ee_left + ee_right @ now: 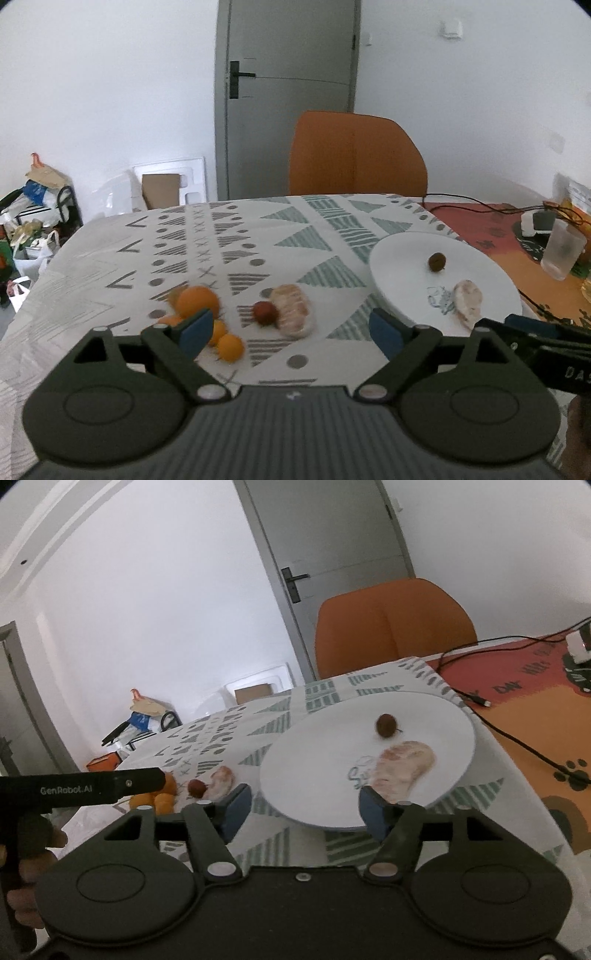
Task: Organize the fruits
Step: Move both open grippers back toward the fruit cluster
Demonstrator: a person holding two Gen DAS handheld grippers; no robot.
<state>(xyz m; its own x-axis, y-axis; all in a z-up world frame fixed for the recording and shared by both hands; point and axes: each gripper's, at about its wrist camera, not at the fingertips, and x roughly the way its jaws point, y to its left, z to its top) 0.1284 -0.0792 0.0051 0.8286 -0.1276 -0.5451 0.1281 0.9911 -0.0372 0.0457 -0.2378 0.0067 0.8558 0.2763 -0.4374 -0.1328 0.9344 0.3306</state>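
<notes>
A white plate holds a small brown fruit and a peeled pale citrus piece; the plate, brown fruit and citrus piece also show in the right wrist view. On the patterned cloth lie a large orange, small oranges, a red fruit and another peeled citrus piece. My left gripper is open and empty above the cloth, near these fruits. My right gripper is open and empty at the plate's near rim.
An orange chair stands behind the table. To the right lie an orange mat with black cables, a clear plastic cup and a white charger. Bags and boxes clutter the floor at the left.
</notes>
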